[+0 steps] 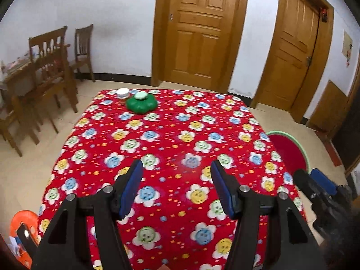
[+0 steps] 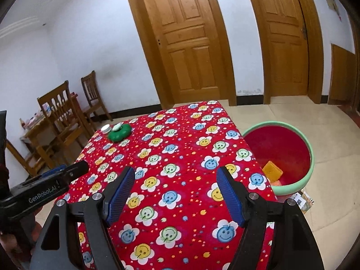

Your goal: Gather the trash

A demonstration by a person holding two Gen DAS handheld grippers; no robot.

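Table: one green container, one white-capped jar.

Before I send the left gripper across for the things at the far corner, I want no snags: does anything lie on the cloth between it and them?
Nothing visible does. Between the left gripper, jaws open and empty, and the green flower-shaped container with the white-capped jar beside it, only bare flowered tablecloth shows.

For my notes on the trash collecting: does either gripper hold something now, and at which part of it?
Nothing is held. The left gripper and the right gripper both stand open above the red tablecloth, with nothing between the fingers.
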